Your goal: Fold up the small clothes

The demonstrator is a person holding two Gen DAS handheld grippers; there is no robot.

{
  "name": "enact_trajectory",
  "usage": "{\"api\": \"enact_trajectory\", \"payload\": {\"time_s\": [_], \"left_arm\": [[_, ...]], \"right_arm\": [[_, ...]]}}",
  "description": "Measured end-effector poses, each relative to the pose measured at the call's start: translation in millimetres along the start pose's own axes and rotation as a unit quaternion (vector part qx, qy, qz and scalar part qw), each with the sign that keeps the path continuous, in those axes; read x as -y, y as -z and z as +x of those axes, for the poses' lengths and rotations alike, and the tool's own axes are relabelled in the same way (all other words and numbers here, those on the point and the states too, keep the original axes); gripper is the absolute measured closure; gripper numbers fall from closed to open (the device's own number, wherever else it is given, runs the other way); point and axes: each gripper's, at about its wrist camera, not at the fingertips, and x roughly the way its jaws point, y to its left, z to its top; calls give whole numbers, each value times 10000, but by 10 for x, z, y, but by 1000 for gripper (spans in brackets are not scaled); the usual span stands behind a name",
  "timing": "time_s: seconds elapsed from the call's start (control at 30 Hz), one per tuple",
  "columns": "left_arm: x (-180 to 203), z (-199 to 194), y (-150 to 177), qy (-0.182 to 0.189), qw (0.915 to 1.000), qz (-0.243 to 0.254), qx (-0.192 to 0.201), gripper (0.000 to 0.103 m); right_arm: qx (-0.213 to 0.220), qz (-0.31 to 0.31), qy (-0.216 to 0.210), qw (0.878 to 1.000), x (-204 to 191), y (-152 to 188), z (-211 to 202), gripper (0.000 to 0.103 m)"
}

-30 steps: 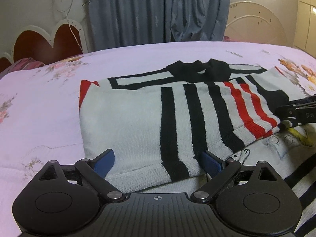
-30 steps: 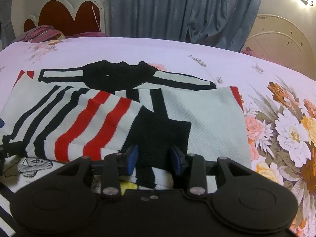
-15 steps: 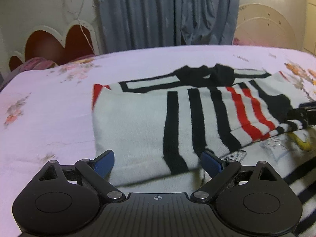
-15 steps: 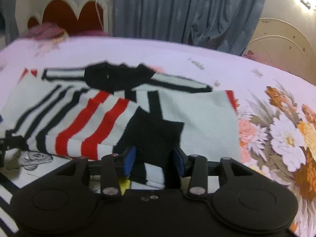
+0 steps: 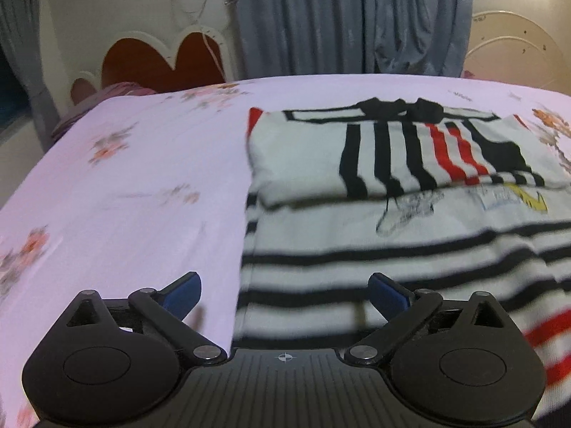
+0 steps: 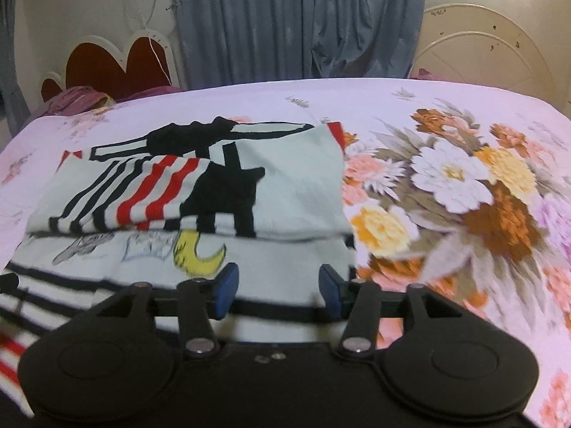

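Observation:
A small white sweater [image 5: 410,221] with black and red stripes lies flat on the bed, both sleeves folded across its chest. It also shows in the right wrist view [image 6: 221,192]. My left gripper [image 5: 285,294] is open and empty, low over the sweater's near left hem. My right gripper [image 6: 278,289] is open and empty, over the sweater's near right side, below the yellow moon print [image 6: 200,253]. The folded sleeves [image 6: 160,192] lie apart from both grippers.
The bed [image 5: 135,185] has a pink flowered sheet, with a big flower print [image 6: 460,192] right of the sweater. A heart-shaped headboard [image 5: 171,60], grey curtains [image 5: 349,18] and a round white bed end [image 6: 489,57] stand behind.
Both grippers have pulled back toward the near hem. The right gripper let go of the black sleeve cuff and opened. The left gripper stayed open.

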Motion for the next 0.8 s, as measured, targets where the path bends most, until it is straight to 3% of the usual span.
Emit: {"api": "enact_trajectory", "payload": {"time_s": [0.3,0.5,0.63,0.77,0.8], "left_arm": [[-89,-561,568,-250,9995,-207,-47,0],[-93,-789,842,-15,9992,-355,-183,0],[-106,-867,930,336,9976,-539,-279,1],[-147,-848,1010,672,9926,-879,-498,26],[-173,-830,1046,756,9903,-1013,-573,27]], "right_arm": [[-197,63,-230,9995,197,485,-440,45],[-328,174,-408,9985,293,774,-667,45],[-447,348,-517,9971,401,935,-757,45],[-614,680,-726,9931,510,1076,-803,45],[-650,716,-773,9923,524,1110,-816,46]]}}
